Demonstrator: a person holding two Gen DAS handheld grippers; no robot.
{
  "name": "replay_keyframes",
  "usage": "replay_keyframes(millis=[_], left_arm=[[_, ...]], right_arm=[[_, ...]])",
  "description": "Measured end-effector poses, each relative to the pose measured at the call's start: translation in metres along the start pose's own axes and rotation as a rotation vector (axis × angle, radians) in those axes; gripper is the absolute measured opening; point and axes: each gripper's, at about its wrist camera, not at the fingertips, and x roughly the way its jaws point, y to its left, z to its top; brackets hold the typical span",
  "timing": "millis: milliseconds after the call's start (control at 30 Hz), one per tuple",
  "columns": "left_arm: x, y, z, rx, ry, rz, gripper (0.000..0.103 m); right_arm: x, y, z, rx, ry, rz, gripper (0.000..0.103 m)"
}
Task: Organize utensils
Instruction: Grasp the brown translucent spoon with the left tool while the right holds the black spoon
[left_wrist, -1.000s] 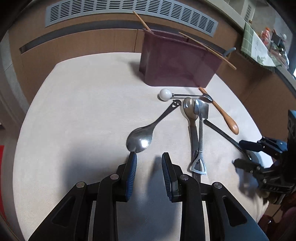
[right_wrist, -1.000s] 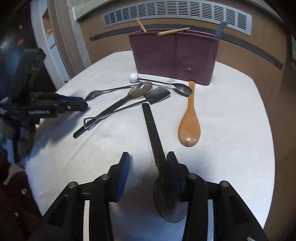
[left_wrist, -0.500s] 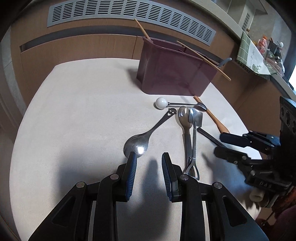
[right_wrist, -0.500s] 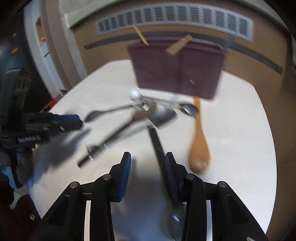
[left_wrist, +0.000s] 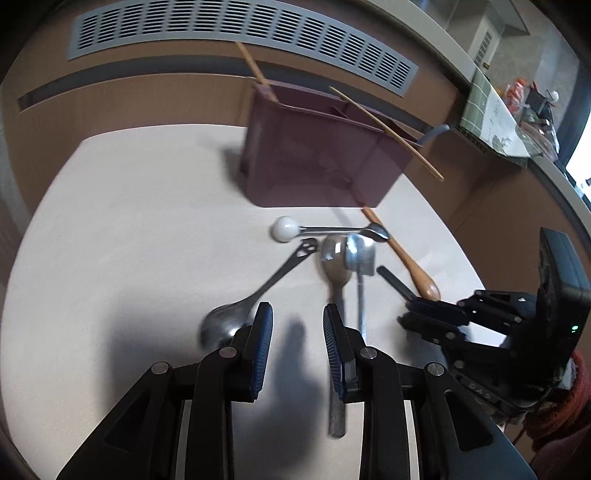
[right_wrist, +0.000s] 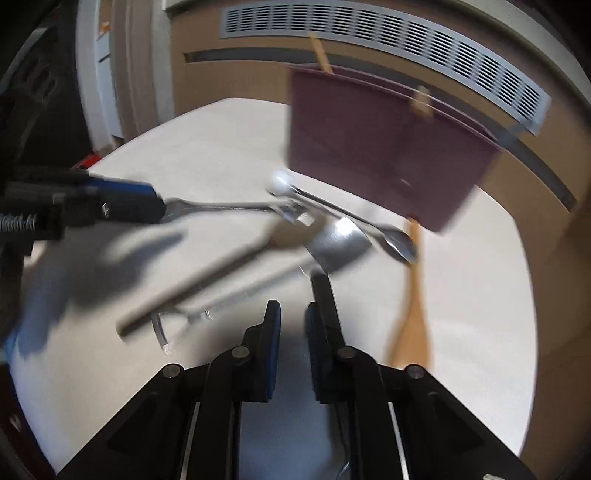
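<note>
- Left wrist view: the left gripper (left_wrist: 298, 332) hung low over the table (left_wrist: 129, 229), its blue pads spread apart and nothing between them
- Just ahead of its left finger lay the big steel spoon (left_wrist: 236, 317), bowl toward the camera, handle running up to the white-ball spoon (left_wrist: 325, 230)
- A steel spoon (left_wrist: 334, 266) and a steel spatula (left_wrist: 360, 258) lay side by side ahead of the right finger, and a wooden spoon (left_wrist: 410, 262) slanted off toward the purple caddy (left_wrist: 317, 162)
- The caddy stood at the far edge, already holding a couple of wooden sticks and a grey handle
- Right wrist view, badly smeared: the right gripper (right_wrist: 292, 332) showed its pads close together, and a dark utensil handle (right_wrist: 325, 299) ran along the inside of the right pad. Whether it was truly pinched, I could not tell
- The left gripper's blue pad showed at the left edge, over the big spoon's bowl
- Judged from all that: a few pieces were sorted, at least six were out on the cloth, so most of the job was left
</note>
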Motion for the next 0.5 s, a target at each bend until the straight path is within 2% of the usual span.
replay_keyframes(millis=[133,233,333,500], left_arm=[[0.030,-0.022,0.012,0.051,0.051,0.010,0.032],[0.054,-0.039,0.020,0.101,0.094,0.068,0.032],[0.067,-0.053,0.029,0.161,0.095,0.125,0.032],[0.077,-0.064,0.037,0.189,0.100,0.171,0.033]], right_arm=[[-0.021,-0.033,-0.020,0.106,-0.001,0.010,0.014],[-0.034,-0.051,-0.031,0.172,-0.025,0.017,0.016],[-0.038,-0.058,-0.040,0.210,-0.033,0.022,0.017],[-0.036,-0.053,-0.045,0.212,-0.024,0.032,0.023]])
